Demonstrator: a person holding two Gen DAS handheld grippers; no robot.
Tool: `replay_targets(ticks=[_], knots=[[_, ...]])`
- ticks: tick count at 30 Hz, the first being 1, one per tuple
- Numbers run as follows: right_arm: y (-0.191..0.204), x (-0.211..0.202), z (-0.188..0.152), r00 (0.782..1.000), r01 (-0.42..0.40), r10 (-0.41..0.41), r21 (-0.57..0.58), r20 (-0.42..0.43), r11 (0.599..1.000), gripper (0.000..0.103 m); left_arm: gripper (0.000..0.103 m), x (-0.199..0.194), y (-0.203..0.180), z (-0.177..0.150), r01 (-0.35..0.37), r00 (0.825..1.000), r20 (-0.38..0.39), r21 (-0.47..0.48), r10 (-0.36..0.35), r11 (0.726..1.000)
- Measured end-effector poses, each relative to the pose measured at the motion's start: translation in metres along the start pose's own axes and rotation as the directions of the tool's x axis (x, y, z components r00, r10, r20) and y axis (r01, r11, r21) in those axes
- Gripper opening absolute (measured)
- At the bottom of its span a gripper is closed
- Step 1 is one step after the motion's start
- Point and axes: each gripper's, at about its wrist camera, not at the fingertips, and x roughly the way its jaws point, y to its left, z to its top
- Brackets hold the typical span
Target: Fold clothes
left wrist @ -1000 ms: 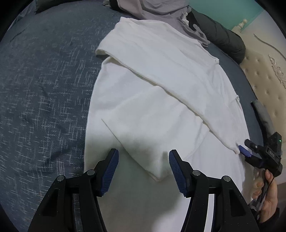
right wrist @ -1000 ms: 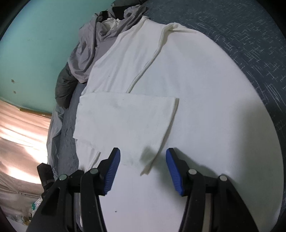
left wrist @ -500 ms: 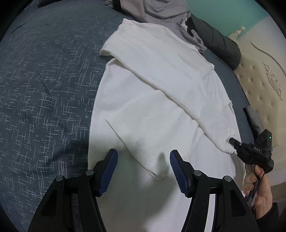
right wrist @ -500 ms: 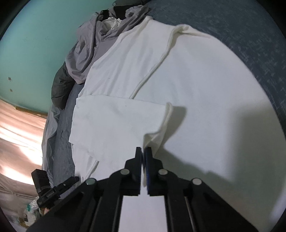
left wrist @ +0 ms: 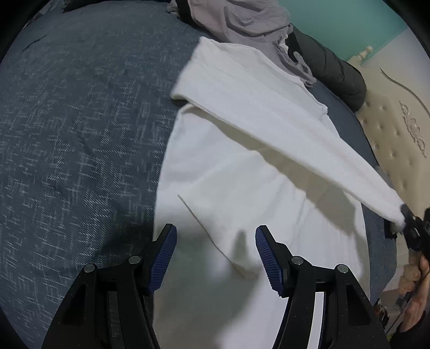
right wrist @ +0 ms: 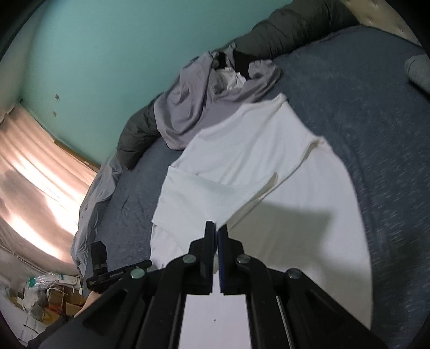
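Covering the bed, a speckled blue-grey woven blanket (left wrist: pixel 80 128) carries the smooth white shirt (left wrist: pixel 242 193), one flap lifted taut. Right gripper (right wrist: pixel 216 233) pinches that flap's corner; left gripper (left wrist: pixel 215 241) hangs spread above the hem.

The bed (left wrist: pixel 75 128) carries a blue-grey cover (flecked weave). A white shirt (left wrist: pixel 228 188) lies on it at centre. A grey garment (left wrist: pixel 242 21) lies at 12 o'clock, a dark jacket (left wrist: pixel 338 72) at 1 o'clock.
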Motion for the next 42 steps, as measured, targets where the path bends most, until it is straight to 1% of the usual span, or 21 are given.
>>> replay_targets(ticks=[4, 8, 12, 17, 20, 27, 32, 33, 34, 35, 36, 38, 40, 42], knots=[[-0.007, -0.008, 0.008, 1.000, 0.016, -0.016, 0.010, 0.026, 1.000, 0.002, 0.065, 0.001, 0.002, 0.015, -0.024, 1.000, 0.006, -0.003, 0.024, 1.000], [-0.022, -0.025, 0.017, 0.997, 0.036, -0.037, 0.024, 0.062, 0.999, 0.002, 0.065, 0.005, 0.001, 0.031, -0.067, 0.998, 0.001, 0.021, 0.067, 0.998], [-0.031, -0.033, 0.018, 0.997, 0.066, -0.065, 0.001, 0.049, 0.998, 0.002, 0.065, 0.010, 0.003, 0.050, -0.108, 0.994, 0.010, 0.042, 0.108, 0.993], [-0.038, -0.029, 0.012, 0.997, 0.072, -0.072, -0.009, 0.023, 0.997, 0.002, 0.065, 0.019, 0.000, 0.071, -0.171, 0.985, 0.022, 0.095, 0.170, 0.981], [-0.044, -0.027, 0.010, 0.997, 0.080, -0.080, -0.014, 0.012, 0.997, 0.002, 0.065, 0.026, -0.008, 0.081, -0.193, 0.981, 0.030, 0.147, 0.191, 0.970], [-0.059, -0.026, 0.007, 0.997, 0.081, -0.081, 0.004, -0.009, 0.997, 0.002, 0.065, 0.052, -0.040, 0.104, -0.234, 0.972, 0.062, 0.291, 0.226, 0.928], [-0.062, -0.025, 0.004, 0.997, 0.071, -0.071, 0.008, -0.020, 0.997, 0.002, 0.065, 0.064, -0.042, 0.119, -0.278, 0.961, 0.111, 0.322, 0.255, 0.905], [-0.062, -0.025, 0.003, 0.997, 0.069, -0.069, 0.009, -0.024, 0.998, 0.002, 0.064, 0.064, -0.040, 0.122, -0.271, 0.962, 0.115, 0.322, 0.247, 0.907], [-0.062, -0.025, 0.002, 0.997, 0.067, -0.067, 0.008, -0.027, 0.998, 0.002, 0.057, 0.064, -0.039, 0.124, -0.264, 0.964, 0.118, 0.323, 0.238, 0.909], [-0.062, -0.025, 0.000, 0.997, 0.067, -0.067, 0.005, -0.032, 0.998, 0.002, 0.043, 0.063, -0.038, 0.127, -0.258, 0.965, 0.122, 0.324, 0.230, 0.910], [-0.062, -0.024, -0.001, 0.997, 0.066, -0.066, 0.006, -0.036, 0.998, 0.002, 0.039, 0.063, -0.038, 0.128, -0.257, 0.966, 0.124, 0.334, 0.228, 0.907], [-0.062, -0.023, -0.003, 0.997, 0.059, -0.059, 0.009, -0.046, 0.998, 0.002, 0.017, 0.061, -0.038, 0.130, -0.249, 0.968, 0.130, 0.355, 0.216, 0.901], [-0.060, -0.020, -0.008, 0.997, 0.058, -0.058, 0.005, -0.058, 0.998, 0.002, 0.011, 0.051, -0.035, 0.134, -0.251, 0.966, 0.146, 0.349, 0.212, 0.903], [-0.058, -0.016, -0.012, 0.995, 0.059, -0.059, -0.006, -0.076, 0.998, 0.002, 0.010, 0.042, -0.025, 0.140, -0.245, 0.967, 0.152, 0.311, 0.206, 0.918]])
